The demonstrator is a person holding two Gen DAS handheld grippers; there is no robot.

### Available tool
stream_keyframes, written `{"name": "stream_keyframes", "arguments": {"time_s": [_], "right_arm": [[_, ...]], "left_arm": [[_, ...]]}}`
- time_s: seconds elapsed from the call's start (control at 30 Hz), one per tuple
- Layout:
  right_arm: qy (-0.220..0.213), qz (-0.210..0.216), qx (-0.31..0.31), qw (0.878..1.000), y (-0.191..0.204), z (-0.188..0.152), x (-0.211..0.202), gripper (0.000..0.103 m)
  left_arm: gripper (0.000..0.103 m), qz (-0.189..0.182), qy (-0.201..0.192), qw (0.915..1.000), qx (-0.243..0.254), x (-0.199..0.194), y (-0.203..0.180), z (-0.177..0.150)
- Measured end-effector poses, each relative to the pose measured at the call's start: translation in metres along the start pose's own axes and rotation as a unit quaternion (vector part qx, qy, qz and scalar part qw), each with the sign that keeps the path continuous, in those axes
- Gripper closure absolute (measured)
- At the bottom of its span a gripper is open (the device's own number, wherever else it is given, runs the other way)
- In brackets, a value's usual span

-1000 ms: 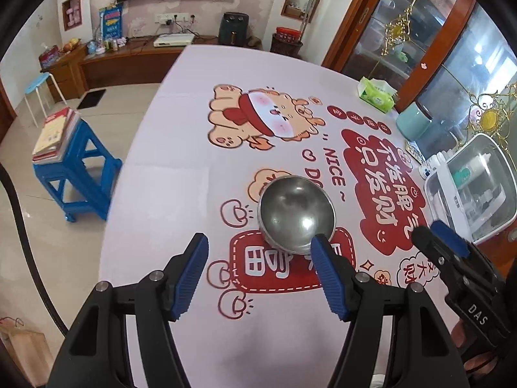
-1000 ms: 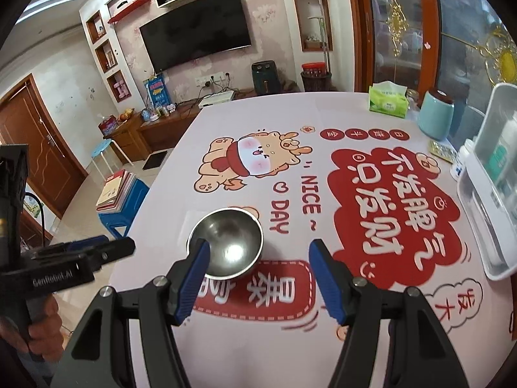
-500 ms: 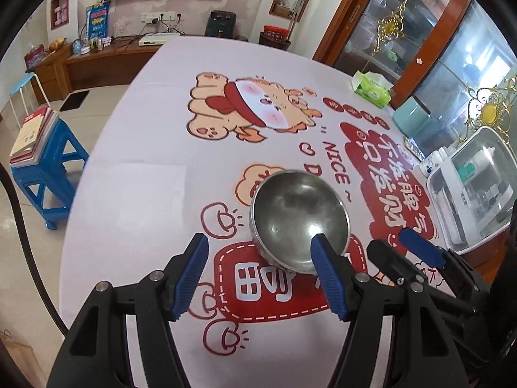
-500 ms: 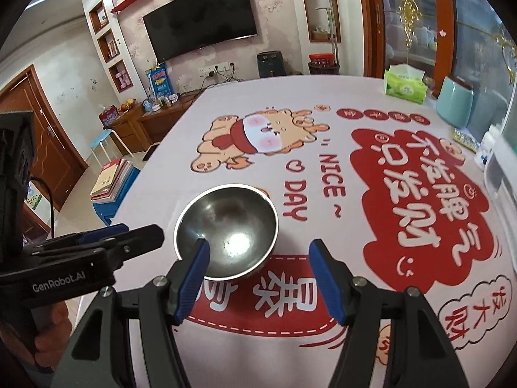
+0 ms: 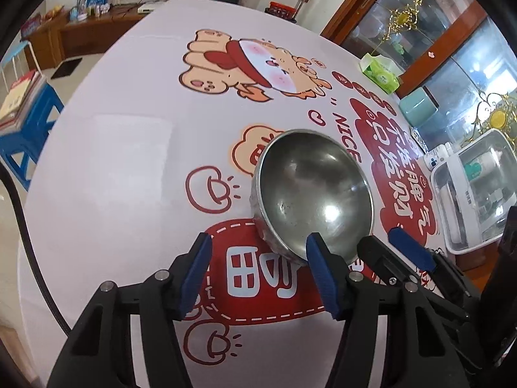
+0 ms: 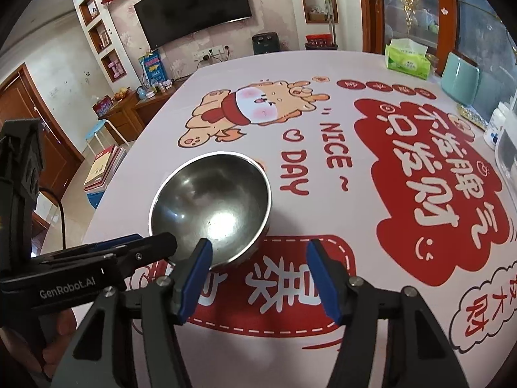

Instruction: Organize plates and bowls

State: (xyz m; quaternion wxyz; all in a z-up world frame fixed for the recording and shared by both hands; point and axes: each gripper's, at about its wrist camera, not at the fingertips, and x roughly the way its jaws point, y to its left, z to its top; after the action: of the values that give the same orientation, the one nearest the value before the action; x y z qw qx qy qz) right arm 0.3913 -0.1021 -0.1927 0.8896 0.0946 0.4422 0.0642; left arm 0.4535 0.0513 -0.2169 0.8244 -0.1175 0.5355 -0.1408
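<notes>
While tissue box (image 6: pixel 408 59) stands far off, only grippers flank bowl (image 6: pixel 211 215).

Table (image 6: pixel 404 333) under a white cloth with red cartoon print.
Steel bowl (image 6: pixel 213 213) sitting upright left of centre; tissue pack (image 6: pixel 408 59), teal container (image 6: pixel 460 77) and white plastic box (image 5: pixel 471 194) lining the right edge.

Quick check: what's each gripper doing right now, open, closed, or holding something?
Left gripper: open, jaws just closing, nothing gripped; steel bowl just ahead.
Right gripper: open, jaws just closing, holding nothing.
</notes>
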Motion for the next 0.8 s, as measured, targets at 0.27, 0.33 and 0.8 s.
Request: {"name": "stream_keyframes", "arguments": {"time_s": [0.27, 0.33, 0.8], "right_arm": [[0.015, 0.013, 0.016, 1.0, -0.001, -0.007, 0.006, 0.072], [0.017, 0.016, 0.016, 1.0, 0.0, -0.008, 0.006, 0.076], [0.024, 0.033, 0.017, 0.999, 0.006, -0.013, -0.001, 0.091]], "left_arm": [[0.065, -0.01, 0.027, 0.9994, -0.02, 0.012, 0.006, -0.01], [0.071, -0.018, 0.031, 0.999, -0.027, 0.014, 0.007, -0.013], [0.088, -0.019, 0.041, 0.9989, -0.013, 0.01, -0.002, -0.021]]}}
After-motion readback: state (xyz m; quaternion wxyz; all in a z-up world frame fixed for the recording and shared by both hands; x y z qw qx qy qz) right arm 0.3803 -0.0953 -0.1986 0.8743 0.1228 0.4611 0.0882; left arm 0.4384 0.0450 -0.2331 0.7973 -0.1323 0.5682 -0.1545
